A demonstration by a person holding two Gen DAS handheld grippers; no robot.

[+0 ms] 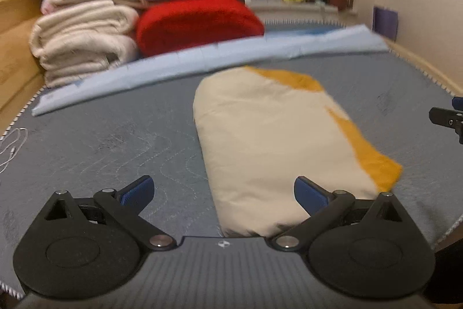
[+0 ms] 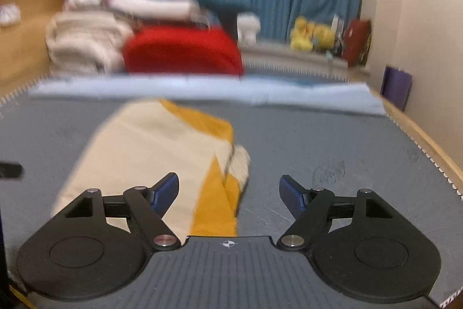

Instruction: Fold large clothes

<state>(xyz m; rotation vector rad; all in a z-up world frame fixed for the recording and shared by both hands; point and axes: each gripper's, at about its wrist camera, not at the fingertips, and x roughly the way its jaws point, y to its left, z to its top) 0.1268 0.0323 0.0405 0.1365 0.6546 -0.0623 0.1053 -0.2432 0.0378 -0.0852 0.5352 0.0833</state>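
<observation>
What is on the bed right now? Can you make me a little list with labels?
surface: grey mattress
middle: folded cream and yellow cloth, lying flat
behind it: light blue sheet
far corner: stack of blankets, red one beside it
left tongs: open, empty
right tongs: open, empty
</observation>
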